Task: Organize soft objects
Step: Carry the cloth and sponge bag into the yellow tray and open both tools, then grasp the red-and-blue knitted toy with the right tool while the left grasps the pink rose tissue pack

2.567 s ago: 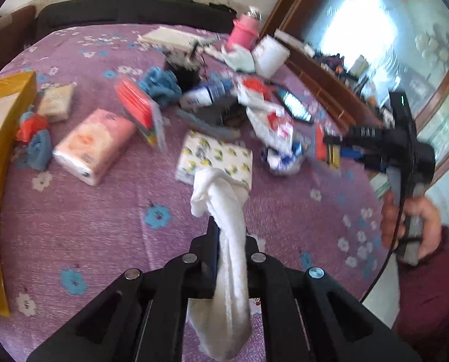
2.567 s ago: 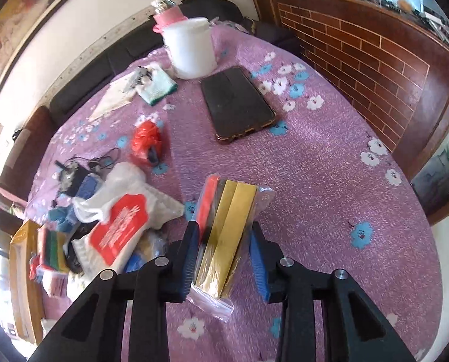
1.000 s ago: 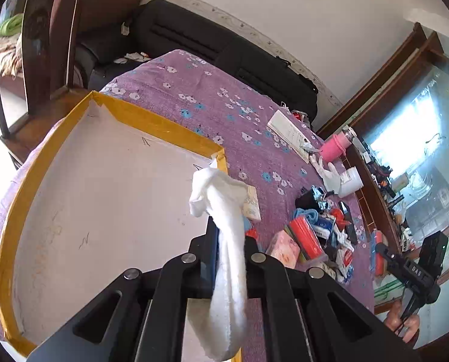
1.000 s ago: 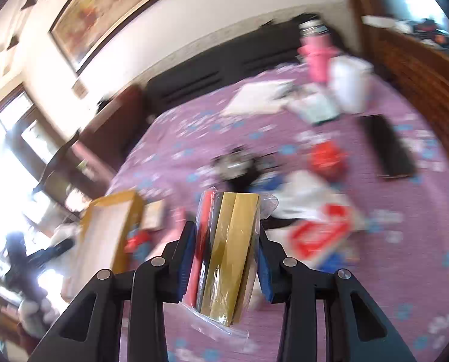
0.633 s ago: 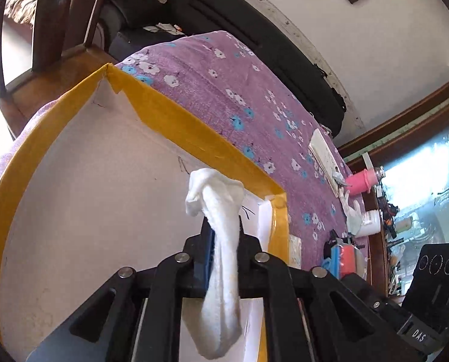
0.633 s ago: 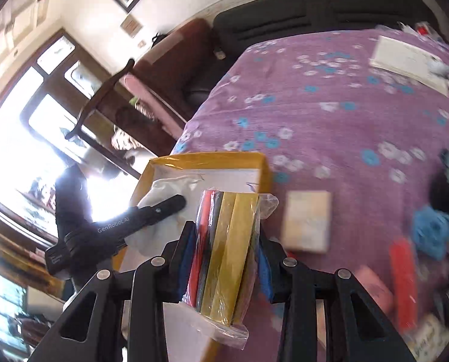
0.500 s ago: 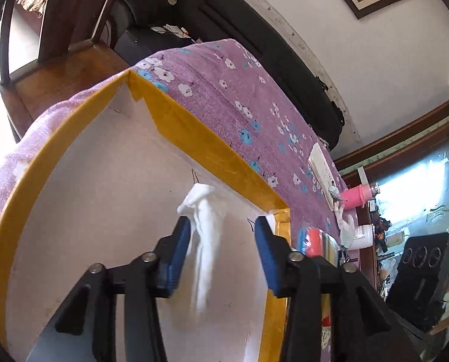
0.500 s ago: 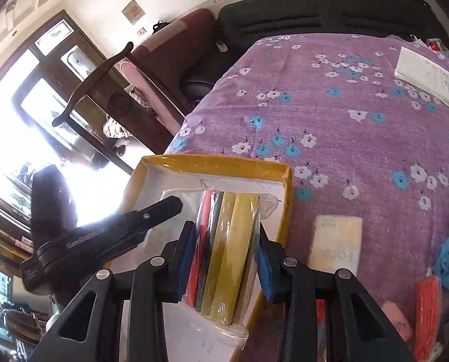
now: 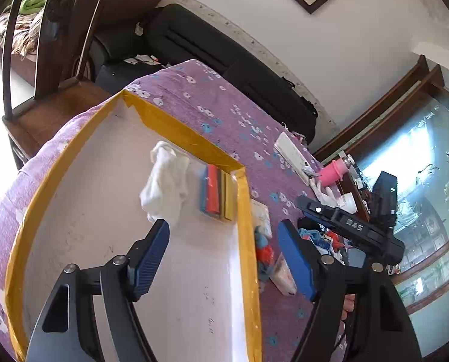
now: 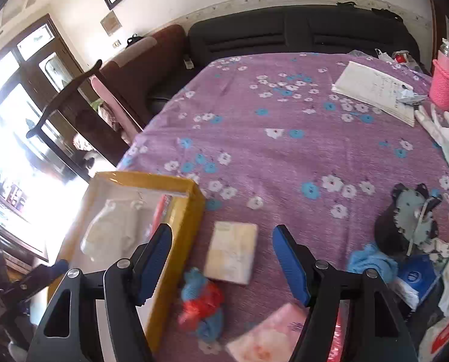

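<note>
A yellow-edged box (image 9: 242, 217) (image 10: 191, 208) with a white floor sits on the purple flowered table. Inside it lie a white sock (image 9: 164, 184) (image 10: 109, 229) and a clear pack of coloured sponge cloths (image 9: 217, 193) (image 10: 161, 211), side by side at its far end. My left gripper (image 9: 223, 256) hovers over the box, its jaws opening with nothing between them. My right gripper (image 10: 221, 259) hangs over the table beside the box, jaws also opening and empty. The right gripper's body (image 9: 348, 226) shows in the left wrist view.
Beside the box lie a small tissue pack (image 10: 232, 252), a red-and-blue cloth bundle (image 10: 205, 301) and a pink tissue pack (image 10: 269, 335). Further right are a blue cloth (image 10: 372, 259), a notebook (image 10: 375, 93), a pink bottle (image 10: 443, 84) and a white glove (image 10: 441, 129). A wooden chair (image 9: 52, 30) stands behind the box.
The left gripper let go of the white sock, which now lies in the box. The right gripper swung over the box, released the sponge cloth pack there, and drew back over the table.
</note>
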{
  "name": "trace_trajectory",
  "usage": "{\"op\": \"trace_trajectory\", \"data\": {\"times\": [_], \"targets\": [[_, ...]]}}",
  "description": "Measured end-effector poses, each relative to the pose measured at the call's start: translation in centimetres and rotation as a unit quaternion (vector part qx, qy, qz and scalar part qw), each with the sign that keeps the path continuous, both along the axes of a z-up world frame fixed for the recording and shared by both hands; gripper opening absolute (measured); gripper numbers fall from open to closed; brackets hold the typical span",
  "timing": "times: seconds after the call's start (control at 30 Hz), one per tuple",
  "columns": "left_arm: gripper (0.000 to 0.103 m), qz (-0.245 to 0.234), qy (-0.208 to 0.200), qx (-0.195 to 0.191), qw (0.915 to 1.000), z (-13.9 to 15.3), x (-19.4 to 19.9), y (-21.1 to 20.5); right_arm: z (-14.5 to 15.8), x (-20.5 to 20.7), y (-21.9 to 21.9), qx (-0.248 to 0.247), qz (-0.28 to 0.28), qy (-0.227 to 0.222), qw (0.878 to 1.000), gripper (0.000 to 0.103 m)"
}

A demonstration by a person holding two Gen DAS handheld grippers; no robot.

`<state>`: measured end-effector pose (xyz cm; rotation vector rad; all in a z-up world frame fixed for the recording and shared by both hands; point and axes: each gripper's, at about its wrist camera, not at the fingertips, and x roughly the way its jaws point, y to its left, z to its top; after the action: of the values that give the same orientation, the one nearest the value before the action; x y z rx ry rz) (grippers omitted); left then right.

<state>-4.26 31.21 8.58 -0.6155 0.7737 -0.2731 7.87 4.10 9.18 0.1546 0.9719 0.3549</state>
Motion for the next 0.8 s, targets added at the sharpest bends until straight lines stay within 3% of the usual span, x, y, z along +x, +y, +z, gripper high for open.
{"op": "trace_trajectory", "data": {"times": [0.13,0.23,0.3,0.33,0.53,0.67,0.8], "targets": [[0.074,0.003,-0.018,0.016,0.9997,1.0,-2.6,-1.9,-1.7,-0.6,0.0,-0.044,0.008,0.019,0.999,0.072],[0.074,0.002,-0.028,0.029,0.9992,1.6,-4.0,-3.4,-2.7,-0.2,1.1,-0.047,0.012,0.028,0.998,0.063],[0.074,0.004,-0.031,0.039,0.9988,2.0,-4.6,-4.1,-3.5,0.0,2.0,-0.054,0.02,0.045,0.997,0.04],[0.074,0.001,-0.033,0.04,0.9986,2.2,-5.0,-4.5,-3.9,-0.2,2.3,-0.046,0.027,0.054,0.997,0.037],[0.074,0.002,-0.033,0.036,0.9988,2.2,-5.7,-5.4,-5.4,-3.7,4.6,-0.047,0.092,0.056,0.993,0.036],[0.074,-0.005,-0.031,0.04,0.9987,1.8,-6.0,-6.4,-6.2,-5.1,5.1,-0.065,0.101,0.051,0.991,0.036],[0.074,-0.008,-0.025,0.044,0.9987,1.6,-6.6,-7.1,-6.0,-5.9,4.4,-0.05,0.107,0.059,0.991,0.034]]}}
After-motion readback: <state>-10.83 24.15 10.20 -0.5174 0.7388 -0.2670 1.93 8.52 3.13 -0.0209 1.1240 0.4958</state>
